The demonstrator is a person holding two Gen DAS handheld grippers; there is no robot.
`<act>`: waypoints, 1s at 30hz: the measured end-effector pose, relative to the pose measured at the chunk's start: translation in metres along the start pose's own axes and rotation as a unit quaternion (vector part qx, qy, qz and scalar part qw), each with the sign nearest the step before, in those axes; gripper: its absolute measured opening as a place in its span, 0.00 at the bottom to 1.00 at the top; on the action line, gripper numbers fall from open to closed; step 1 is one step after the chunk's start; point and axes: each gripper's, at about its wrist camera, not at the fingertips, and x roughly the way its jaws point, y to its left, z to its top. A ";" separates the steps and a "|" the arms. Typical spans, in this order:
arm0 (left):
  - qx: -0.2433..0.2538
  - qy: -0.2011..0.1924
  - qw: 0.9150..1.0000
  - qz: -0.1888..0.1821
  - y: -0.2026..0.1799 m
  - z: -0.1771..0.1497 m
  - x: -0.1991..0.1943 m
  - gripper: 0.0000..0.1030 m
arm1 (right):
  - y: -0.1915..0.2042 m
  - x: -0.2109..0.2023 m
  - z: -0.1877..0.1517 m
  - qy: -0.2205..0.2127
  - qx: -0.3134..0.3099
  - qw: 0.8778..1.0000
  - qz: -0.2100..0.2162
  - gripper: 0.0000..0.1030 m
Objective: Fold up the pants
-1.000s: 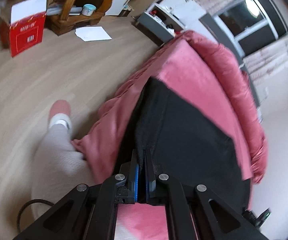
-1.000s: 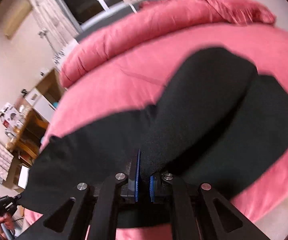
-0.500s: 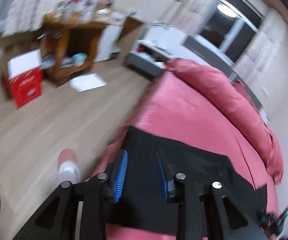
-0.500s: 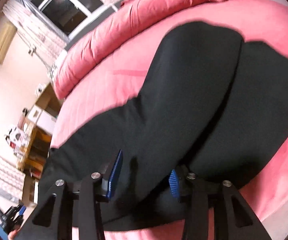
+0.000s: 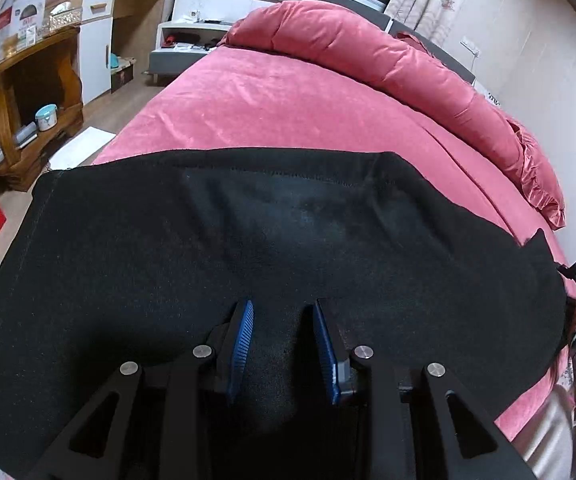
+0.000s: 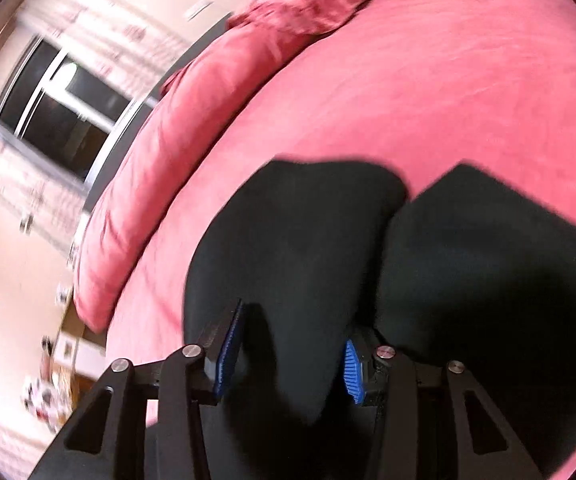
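Two grippers, left (image 5: 283, 344) and right (image 6: 292, 354), hover over black pants (image 5: 247, 240) at the bed's (image 5: 288, 96) near edge. Left jaws are released; right jaws are closing, pads not yet pressing cloth. Soft, limp fabric: best pinched at hems or waistband.

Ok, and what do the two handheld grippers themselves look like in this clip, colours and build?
Both look alike: the left gripper and the right gripper are matte black, with triangular cut-out linkage arms joined by silver round pivot bolts. Each finger carries a bright blue ribbed pad. No cables or markings show on either.
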 end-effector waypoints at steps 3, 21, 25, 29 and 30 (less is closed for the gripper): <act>0.000 -0.002 1.000 -0.004 0.001 -0.003 -0.002 0.30 | 0.002 -0.020 0.006 -0.011 0.000 1.000 0.017 0.07; -0.026 -0.010 0.999 -0.027 0.013 -0.009 -0.011 0.30 | -0.068 -0.079 -0.027 0.006 0.000 0.998 -0.057 0.12; -0.025 -0.015 0.999 -0.028 0.010 -0.010 -0.013 0.30 | -0.068 -0.080 -0.024 0.007 0.009 0.999 -0.044 0.21; -0.008 -0.013 0.999 -0.034 0.004 -0.012 -0.014 0.31 | -0.079 -0.090 -0.019 -0.020 0.024 0.999 -0.038 0.07; -0.007 -0.013 0.999 -0.033 0.003 -0.011 -0.014 0.31 | -0.078 -0.094 -0.018 -0.024 0.021 0.999 -0.034 0.06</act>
